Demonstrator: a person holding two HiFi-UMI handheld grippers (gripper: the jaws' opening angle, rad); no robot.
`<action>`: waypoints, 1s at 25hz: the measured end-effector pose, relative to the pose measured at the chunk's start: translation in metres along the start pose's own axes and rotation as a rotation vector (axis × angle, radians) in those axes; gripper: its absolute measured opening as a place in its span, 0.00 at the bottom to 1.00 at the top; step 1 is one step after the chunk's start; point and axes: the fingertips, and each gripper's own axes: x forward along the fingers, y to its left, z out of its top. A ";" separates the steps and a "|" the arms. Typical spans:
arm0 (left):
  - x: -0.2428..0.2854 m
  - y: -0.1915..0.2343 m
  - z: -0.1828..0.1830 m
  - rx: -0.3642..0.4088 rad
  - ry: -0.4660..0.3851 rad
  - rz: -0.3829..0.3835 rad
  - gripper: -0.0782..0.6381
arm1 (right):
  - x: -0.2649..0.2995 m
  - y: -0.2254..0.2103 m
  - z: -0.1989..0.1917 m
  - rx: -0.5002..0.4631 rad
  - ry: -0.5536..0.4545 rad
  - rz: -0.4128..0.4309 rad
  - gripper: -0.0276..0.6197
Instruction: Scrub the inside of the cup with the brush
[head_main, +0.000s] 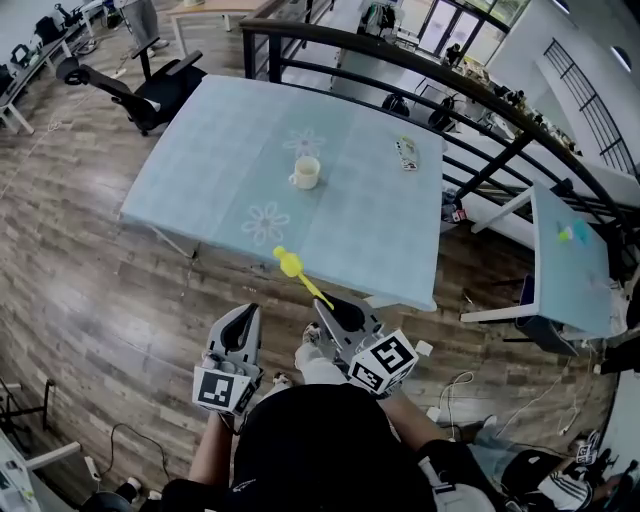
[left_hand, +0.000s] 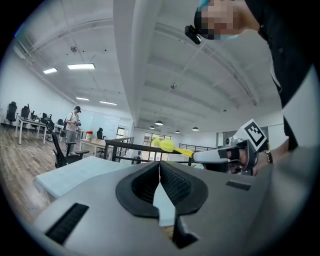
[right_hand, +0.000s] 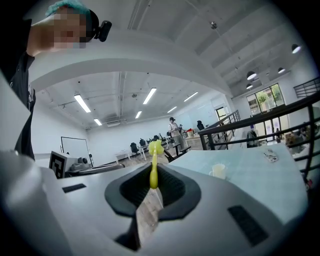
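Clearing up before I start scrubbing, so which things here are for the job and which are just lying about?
For the job:
- cup
- brush, held in the right gripper
- left gripper, shut, empty

Lying about:
- small flat item on the table
- office chair
- side table

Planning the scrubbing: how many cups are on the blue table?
1. The cup stands near the middle of the table. Nearly the whole tabletop shows in the head view, so a hidden second cup seems unlikely.
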 end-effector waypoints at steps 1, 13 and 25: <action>0.008 0.001 0.001 0.004 0.000 0.002 0.13 | 0.005 -0.007 0.002 0.005 -0.001 0.005 0.10; 0.092 0.006 0.015 0.026 -0.021 0.058 0.13 | 0.032 -0.078 0.029 0.002 -0.018 0.071 0.10; 0.148 0.004 0.011 0.016 0.012 0.006 0.13 | 0.025 -0.130 0.039 0.037 -0.031 -0.020 0.10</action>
